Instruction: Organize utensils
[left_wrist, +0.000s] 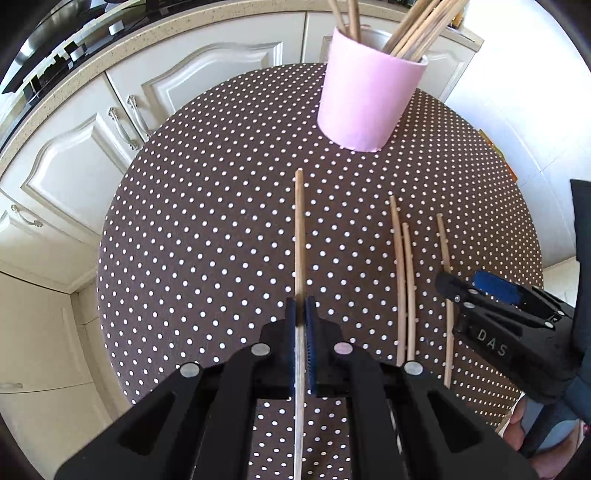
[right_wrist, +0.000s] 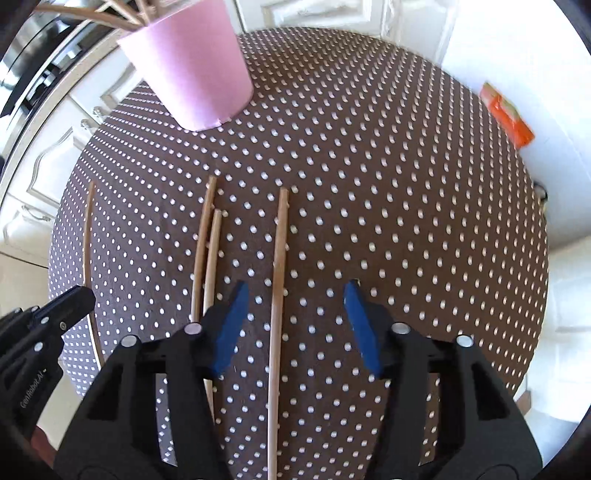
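My left gripper (left_wrist: 301, 310) is shut on a long wooden chopstick (left_wrist: 300, 229) that points away over the brown polka-dot table (left_wrist: 207, 229). Whether the stick touches the cloth I cannot tell. A pink cup (left_wrist: 364, 99) at the far side holds several chopsticks (left_wrist: 417, 33). My right gripper (right_wrist: 296, 286) is open just above the cloth, and a loose chopstick (right_wrist: 279, 273) lies between its blue pads (right_wrist: 232, 328) without touching them. Two more chopsticks (right_wrist: 203, 251) lie side by side just to its left. Further left, the left gripper (right_wrist: 79, 297) holds its stick (right_wrist: 86, 236).
The round table's edge (right_wrist: 532, 258) curves close on the right. An orange packet (right_wrist: 506, 114) lies beyond that edge. Cream cabinet doors with metal handles (left_wrist: 118, 125) and a dark cooktop (left_wrist: 55, 55) stand to the left. The pink cup (right_wrist: 192, 66) stands at the table's far left.
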